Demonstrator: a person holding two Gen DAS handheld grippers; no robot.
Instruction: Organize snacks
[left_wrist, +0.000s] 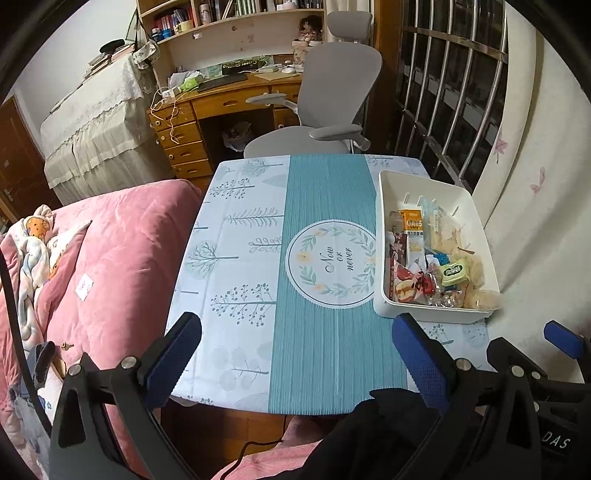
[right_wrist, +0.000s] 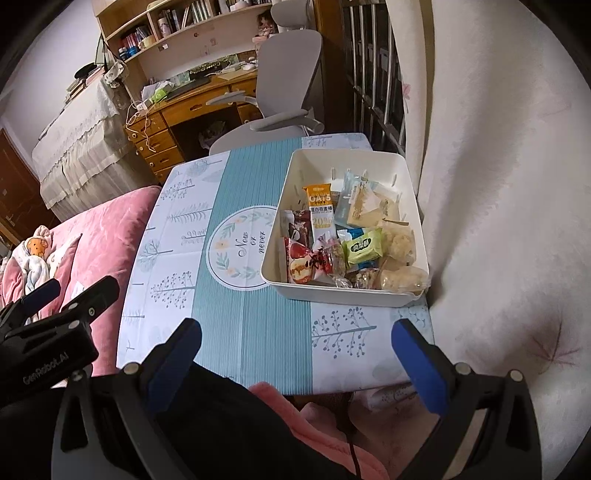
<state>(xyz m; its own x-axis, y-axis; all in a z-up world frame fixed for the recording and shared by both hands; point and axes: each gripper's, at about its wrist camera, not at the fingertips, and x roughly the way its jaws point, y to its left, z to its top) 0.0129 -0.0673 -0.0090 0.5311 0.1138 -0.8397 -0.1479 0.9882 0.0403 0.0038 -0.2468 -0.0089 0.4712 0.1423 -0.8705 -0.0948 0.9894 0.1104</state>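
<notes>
A white plastic bin sits on the right side of the small table and holds several wrapped snacks: an orange oat bar, a green pack, a red pack and pale rice cakes. My left gripper hangs open over the table's near edge, nothing between its blue pads. My right gripper is open too, just short of the bin's near wall. Each gripper also shows at the side of the other's view.
The table wears a teal and white tree-print cloth. A pink quilted bed lies to the left. A grey office chair and a wooden desk stand behind. A white curtain hangs at the right.
</notes>
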